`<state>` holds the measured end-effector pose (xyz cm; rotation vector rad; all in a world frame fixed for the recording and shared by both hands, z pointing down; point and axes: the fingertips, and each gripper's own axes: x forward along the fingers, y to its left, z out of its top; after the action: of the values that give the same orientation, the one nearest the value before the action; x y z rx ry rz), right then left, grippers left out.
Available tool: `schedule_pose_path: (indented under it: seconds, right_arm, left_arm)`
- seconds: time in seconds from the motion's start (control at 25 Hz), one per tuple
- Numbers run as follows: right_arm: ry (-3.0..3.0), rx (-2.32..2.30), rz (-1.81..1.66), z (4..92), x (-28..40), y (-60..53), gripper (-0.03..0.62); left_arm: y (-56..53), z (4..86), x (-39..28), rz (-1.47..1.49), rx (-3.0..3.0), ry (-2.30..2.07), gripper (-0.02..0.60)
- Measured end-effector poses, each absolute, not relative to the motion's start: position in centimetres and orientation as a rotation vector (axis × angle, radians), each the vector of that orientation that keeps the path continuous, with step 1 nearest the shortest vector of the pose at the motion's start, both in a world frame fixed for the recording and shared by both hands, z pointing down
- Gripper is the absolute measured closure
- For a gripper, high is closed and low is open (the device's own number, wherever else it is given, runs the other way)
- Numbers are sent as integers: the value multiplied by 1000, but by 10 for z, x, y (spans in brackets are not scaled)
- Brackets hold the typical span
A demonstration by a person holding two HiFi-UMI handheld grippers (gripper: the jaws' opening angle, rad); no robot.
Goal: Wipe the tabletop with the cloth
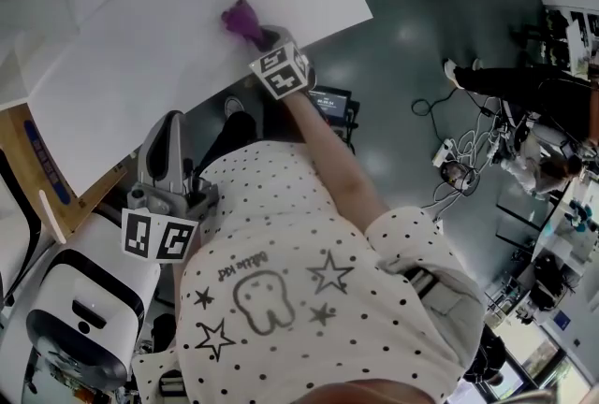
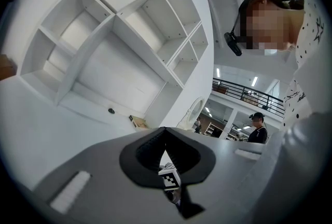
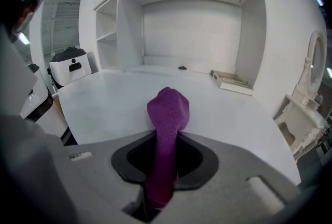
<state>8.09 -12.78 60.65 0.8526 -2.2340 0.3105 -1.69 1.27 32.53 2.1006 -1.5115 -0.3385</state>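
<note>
Purple cloth (image 3: 167, 111) is being clamped between the fingers of the right gripper (image 3: 165, 151) on the white worktop (image 1: 178, 28), while the left gripper (image 2: 165, 139) is holding its fingers together, empty.

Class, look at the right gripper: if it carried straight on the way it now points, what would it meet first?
The right gripper, shut on the purple cloth that sticks out ahead of it, would probably press that cloth onto the white tabletop first, though the depth is unclear.

A book (image 3: 232, 82) lies near white shelving (image 3: 192, 15); cables (image 1: 426, 103) strew the dark floor (image 1: 402, 47).
</note>
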Motion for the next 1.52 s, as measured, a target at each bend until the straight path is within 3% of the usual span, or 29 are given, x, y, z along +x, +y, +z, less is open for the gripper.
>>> schedule_pose_path:
  seconds: [1.52]
  right_arm:
    - [-2295, 746, 329, 603, 158, -167, 525]
  left_arm:
    - [-76, 335, 98, -243, 2137, -1384, 586]
